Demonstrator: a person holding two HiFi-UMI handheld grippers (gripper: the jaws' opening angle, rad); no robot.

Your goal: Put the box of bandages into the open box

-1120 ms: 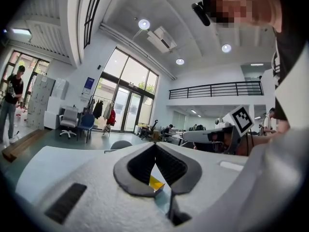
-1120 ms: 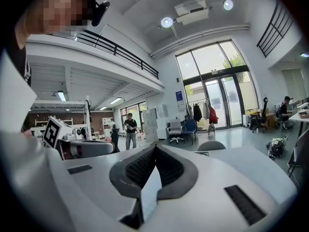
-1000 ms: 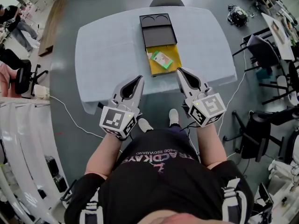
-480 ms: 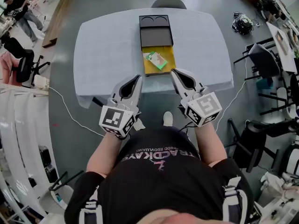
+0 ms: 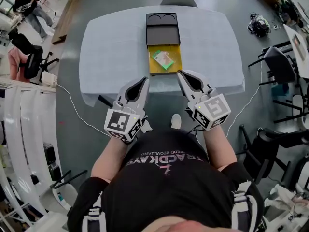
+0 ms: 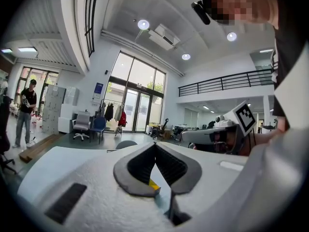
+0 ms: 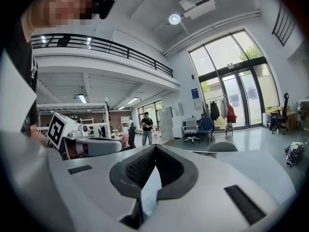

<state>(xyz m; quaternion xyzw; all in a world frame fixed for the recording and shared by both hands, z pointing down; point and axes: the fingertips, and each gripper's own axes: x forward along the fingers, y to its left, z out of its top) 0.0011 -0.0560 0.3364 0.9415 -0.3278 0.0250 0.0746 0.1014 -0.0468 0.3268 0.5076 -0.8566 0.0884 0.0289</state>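
A small green and white box of bandages [image 5: 163, 59] lies in the yellow tray [image 5: 176, 66] of the open box, whose black lid part [image 5: 163, 30] lies behind it on the pale table [image 5: 111, 47]. My left gripper [image 5: 145, 79] hovers at the table's front edge, just left of the yellow tray, jaws shut and empty. My right gripper [image 5: 180, 73] is level with it just right of the tray, also shut on nothing. In the left gripper view the closed jaws [image 6: 154, 145] show a sliver of the yellow tray [image 6: 153, 184] beneath them. The right gripper view shows closed jaws [image 7: 154, 148].
A grey chair [image 5: 178, 0] stands at the table's far side. Office chairs [image 5: 276, 57] and cables are on the floor to the right, white shelving [image 5: 19, 129] to the left. A person [image 5: 29, 6] stands far off at the top left.
Both grippers stay shut near the table's front edge on either side of the yellow tray. The right one has edged slightly left; the view has shifted a little.
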